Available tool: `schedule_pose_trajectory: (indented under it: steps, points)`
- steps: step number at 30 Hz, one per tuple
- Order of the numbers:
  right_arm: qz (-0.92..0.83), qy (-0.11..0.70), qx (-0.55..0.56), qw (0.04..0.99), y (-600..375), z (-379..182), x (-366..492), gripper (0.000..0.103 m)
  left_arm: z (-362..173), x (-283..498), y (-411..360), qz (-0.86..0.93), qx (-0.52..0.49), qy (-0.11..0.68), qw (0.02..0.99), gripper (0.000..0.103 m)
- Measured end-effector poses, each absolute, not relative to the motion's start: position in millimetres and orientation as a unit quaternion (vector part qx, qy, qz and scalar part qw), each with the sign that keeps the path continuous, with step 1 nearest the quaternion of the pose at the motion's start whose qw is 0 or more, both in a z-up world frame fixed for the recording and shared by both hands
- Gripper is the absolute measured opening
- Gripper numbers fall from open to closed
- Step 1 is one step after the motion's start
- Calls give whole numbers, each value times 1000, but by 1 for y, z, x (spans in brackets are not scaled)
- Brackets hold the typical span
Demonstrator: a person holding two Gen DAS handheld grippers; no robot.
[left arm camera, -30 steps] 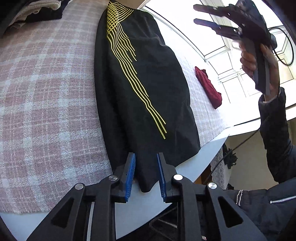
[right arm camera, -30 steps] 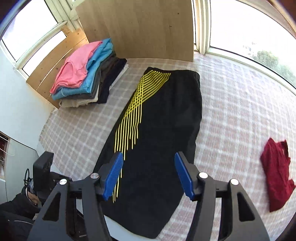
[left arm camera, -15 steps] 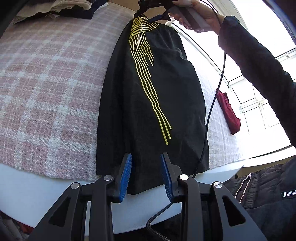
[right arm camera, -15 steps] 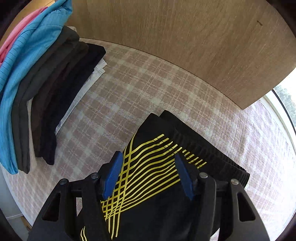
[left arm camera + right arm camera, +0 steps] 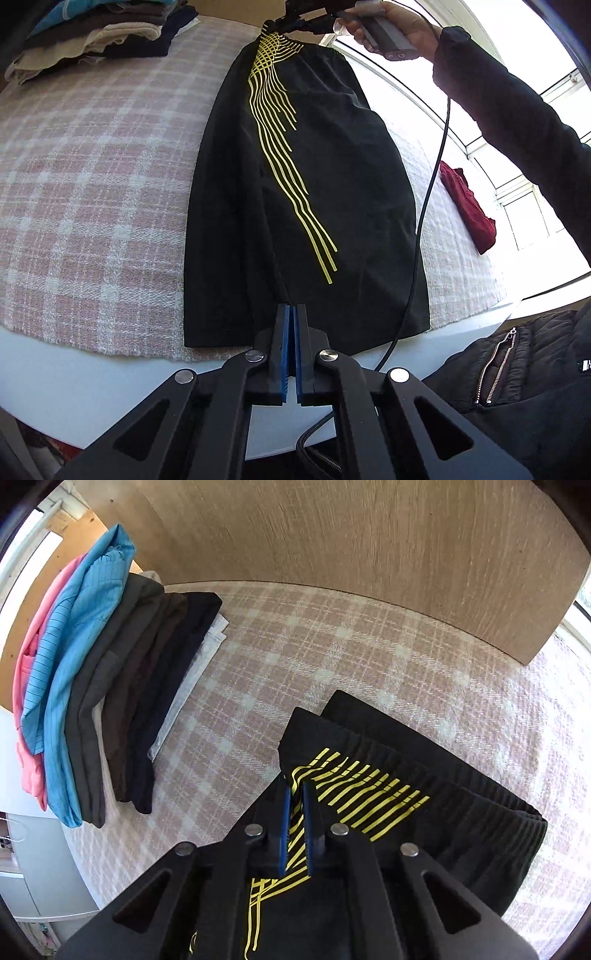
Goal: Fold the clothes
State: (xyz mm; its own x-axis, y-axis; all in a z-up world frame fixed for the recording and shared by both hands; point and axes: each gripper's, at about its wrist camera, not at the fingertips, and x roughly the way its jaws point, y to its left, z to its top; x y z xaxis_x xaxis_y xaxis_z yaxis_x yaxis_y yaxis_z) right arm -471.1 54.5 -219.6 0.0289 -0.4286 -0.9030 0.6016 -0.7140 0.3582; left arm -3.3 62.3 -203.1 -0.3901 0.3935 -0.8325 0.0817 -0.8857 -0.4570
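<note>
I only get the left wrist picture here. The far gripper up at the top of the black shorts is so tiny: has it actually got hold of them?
Observer: Yes. The right wrist view shows the right gripper shut on the black shorts, pinching the yellow-striped fabric just below the waistband.
Operator: And that clothes pile, what colour is on top?
Observer: The stack of folded clothes has a pink piece on top, with a blue one right under it.
Operator: Anything behind the shorts?
Observer: A wooden board stands upright at the far edge of the checked cloth.
</note>
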Motion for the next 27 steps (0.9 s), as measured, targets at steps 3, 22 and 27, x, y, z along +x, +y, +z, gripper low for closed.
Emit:
schedule_pose_trajectory:
  steps: [3,22,27]
  points:
    - [-700,46,601,383,61,-203,-471,5,-196,-1,48,808,-540,-224,76,1]
    - [-700,117,621,331,9,-215,-477,53,-212,-14,67,792,-582,-173,70,17]
    - [-720,166,615,278,1,-223,-473,58,-213,-14,65,792,-580,-174,76,17]
